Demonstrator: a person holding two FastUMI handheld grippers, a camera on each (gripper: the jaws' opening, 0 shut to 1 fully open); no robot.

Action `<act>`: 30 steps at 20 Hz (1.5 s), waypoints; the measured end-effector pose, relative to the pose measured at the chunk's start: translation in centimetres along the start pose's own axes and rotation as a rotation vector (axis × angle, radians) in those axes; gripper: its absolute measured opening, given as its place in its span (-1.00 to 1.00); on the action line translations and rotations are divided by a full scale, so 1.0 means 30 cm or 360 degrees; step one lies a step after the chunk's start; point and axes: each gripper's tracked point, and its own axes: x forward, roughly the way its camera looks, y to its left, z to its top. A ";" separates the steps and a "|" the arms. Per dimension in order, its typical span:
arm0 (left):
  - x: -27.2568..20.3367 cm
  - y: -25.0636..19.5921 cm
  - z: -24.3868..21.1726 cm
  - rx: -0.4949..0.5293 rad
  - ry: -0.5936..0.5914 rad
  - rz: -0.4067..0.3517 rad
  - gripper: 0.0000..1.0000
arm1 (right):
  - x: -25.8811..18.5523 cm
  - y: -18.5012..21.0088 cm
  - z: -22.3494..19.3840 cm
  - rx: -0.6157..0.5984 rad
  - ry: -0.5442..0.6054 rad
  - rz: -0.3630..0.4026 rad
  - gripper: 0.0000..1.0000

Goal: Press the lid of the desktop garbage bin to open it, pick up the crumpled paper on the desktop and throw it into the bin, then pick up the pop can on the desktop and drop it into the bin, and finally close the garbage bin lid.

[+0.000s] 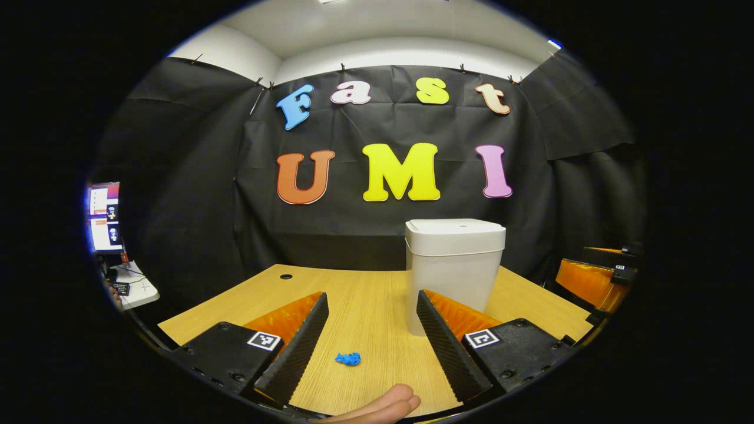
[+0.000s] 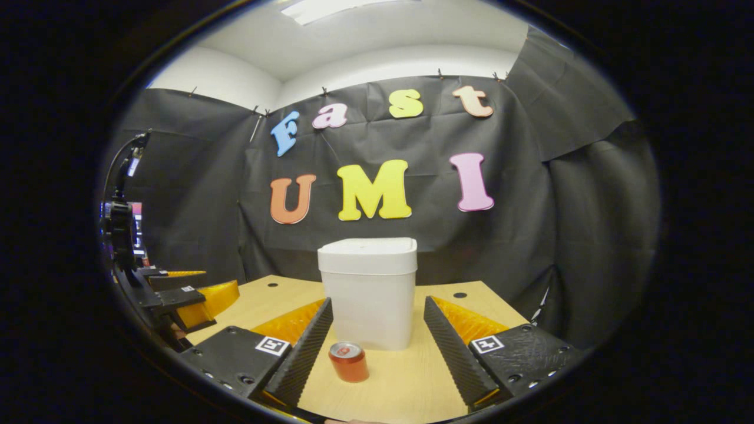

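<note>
Nothing is done yet: your bin lid [image 2: 367, 247] is shut, with blue crumpled paper [image 1: 348, 358] and pop can [image 2: 349, 361] between wide-apart jaws.

A lit monitor [image 1: 105, 217] is seen at far left; a white side table [image 1: 136, 287] is set below it; cable holes [image 2: 459, 295] are cut in the wooden desktop [image 1: 377, 306].

Left gripper [image 1: 372, 347]: ridged wedge fingers [image 1: 294, 347], black screwed housings, square black-white marker tags. Right gripper [image 2: 377, 353]: same build. Bare fingertips [image 1: 383, 406] at bottom edge.
</note>
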 end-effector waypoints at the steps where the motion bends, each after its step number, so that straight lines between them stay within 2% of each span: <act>1: -0.004 -0.002 -0.003 0.0003 -0.0002 -0.0008 0.94 | 0.009 0.004 0.019 -0.0021 -0.0023 0.0006 0.91; 4: -0.007 0.006 0.005 0.0021 -0.0015 -0.0006 0.94 | 0.043 0.025 0.067 0.0036 -0.0053 0.0041 0.82; 5: -0.008 0.003 0.008 0.0029 -0.0020 -0.0006 0.94 | 0.057 0.018 0.076 0.0066 -0.0049 0.0035 0.72; 7: -0.008 0.007 0.011 0.0034 -0.0028 -0.0007 0.94 | 0.100 0.004 0.103 0.0086 -0.0035 0.0011 0.42; 8: -0.007 0.011 0.009 0.0033 -0.0026 -0.0006 0.94 | 0.124 0.002 0.120 0.0091 -0.0040 0.0000 0.14; 9: -0.004 0.014 0.008 0.0034 -0.0024 -0.0005 0.94 | 0.149 -0.003 0.134 0.0091 -0.0042 -0.0008 0.04; 10: -0.003 0.019 0.006 0.0035 -0.0019 -0.0002 0.94 | 0.175 0.004 0.144 0.0091 -0.0032 0.0000 -0.29; 11: -0.001 0.022 0.002 0.0035 -0.0017 0.0001 0.94 | 0.202 0.025 0.147 0.0090 -0.0019 0.0034 -0.36; 13: 0.004 0.033 -0.001 0.0032 -0.0016 0.0016 0.94 | 0.250 0.116 0.177 0.0132 -0.0021 0.0224 -0.63; 15: 0.013 0.043 -0.011 0.0020 0.0003 0.0029 0.94 | 0.291 0.135 0.182 0.0130 0.0020 0.0266 -0.85; 17: 0.019 0.054 -0.021 0.0009 0.0024 0.0042 0.94 | 0.344 0.137 0.207 0.0081 0.0017 0.0241 -0.94; 19: 0.025 0.070 -0.022 0.0002 0.0022 0.0049 0.94 | 0.396 0.124 0.232 0.0043 0.0020 0.0168 -0.94; 22: 0.033 0.090 -0.019 -0.0025 0.0017 0.0057 0.95 | 0.469 0.147 0.266 0.0089 0.0070 0.0140 -0.89; 24: 0.040 0.104 -0.026 -0.0052 0.0024 0.0057 0.95 | 0.506 0.179 0.284 0.0116 0.0109 0.0166 -1.00; 25: 0.038 0.116 -0.023 -0.0056 0.0025 0.0061 0.95 | 0.527 0.182 0.281 0.0114 0.0136 0.0163 -0.94; 30: 0.039 0.158 -0.013 -0.0042 0.0004 0.0113 0.94 | 0.623 0.160 0.196 0.0097 0.0296 0.0075 -0.94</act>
